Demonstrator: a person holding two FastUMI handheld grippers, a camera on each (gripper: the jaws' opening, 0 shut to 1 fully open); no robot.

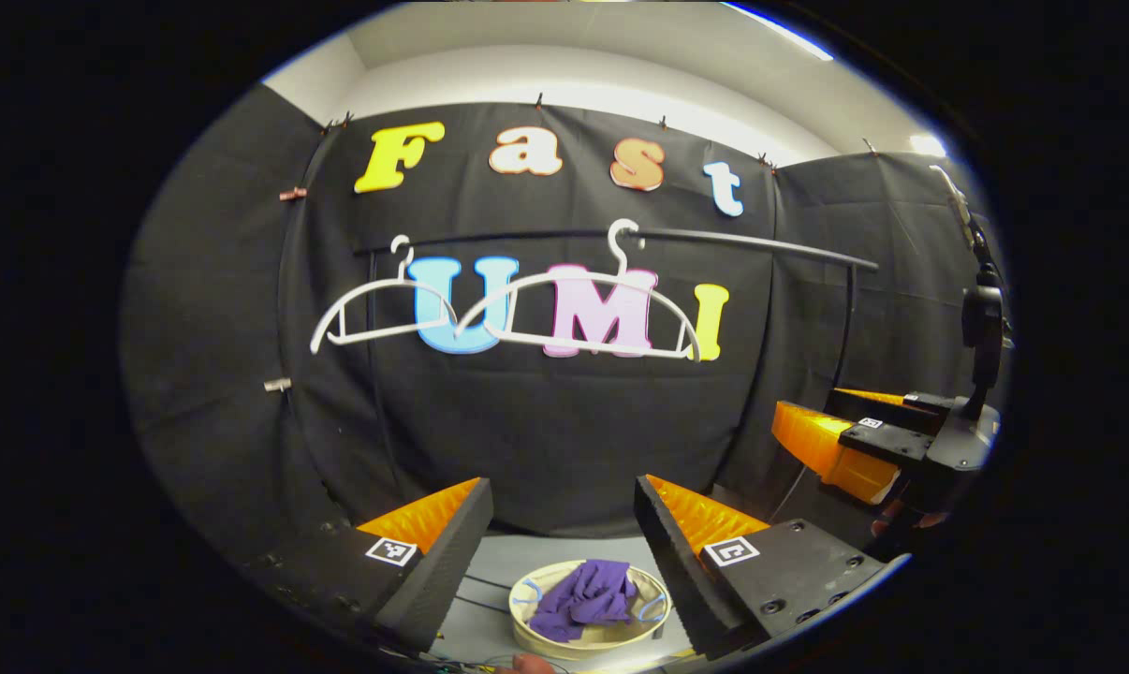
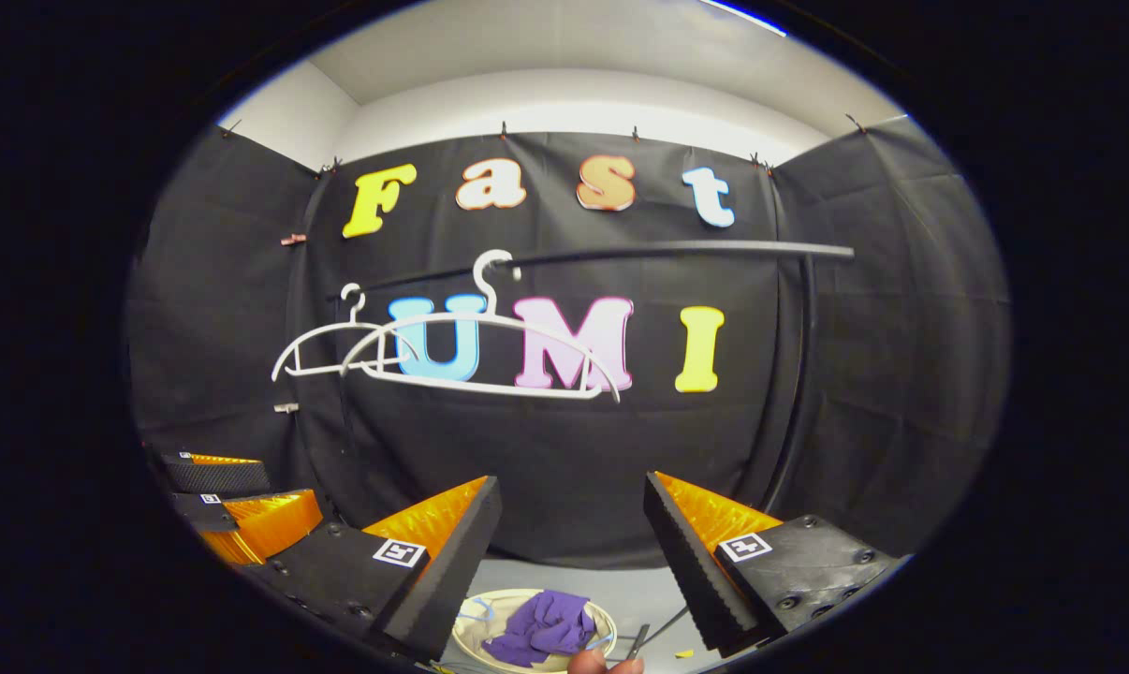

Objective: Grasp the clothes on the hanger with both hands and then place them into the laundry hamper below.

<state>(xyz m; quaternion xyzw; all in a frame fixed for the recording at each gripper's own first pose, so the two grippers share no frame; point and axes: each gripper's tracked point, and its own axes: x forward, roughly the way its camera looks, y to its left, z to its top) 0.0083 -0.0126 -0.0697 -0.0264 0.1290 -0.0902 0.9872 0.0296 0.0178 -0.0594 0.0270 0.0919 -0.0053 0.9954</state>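
A crumpled purple garment [image 1: 587,596] [image 2: 541,625] lies inside the round pale laundry hamper [image 1: 533,639] [image 2: 467,635] on the floor below. Two bare white hangers [image 1: 579,309] [image 1: 377,309] hang on the black rail [image 1: 761,243]; the same hangers [image 2: 485,351] [image 2: 316,348] and rail [image 2: 677,249] show in the right gripper view. My left gripper [image 1: 564,510] is open, held high above the hamper with nothing between its fingers. My right gripper [image 2: 574,505] is open too, and empty. The right gripper [image 1: 855,435] shows at the right of the left gripper view, the left gripper [image 2: 237,505] at the lower left of the right gripper view.
The rail's black upright post [image 2: 799,374] stands at the right. Cables [image 1: 476,599] run across the grey floor [image 2: 639,590] beside the hamper. Part of a hand [image 2: 588,663] shows at the bottom edge.
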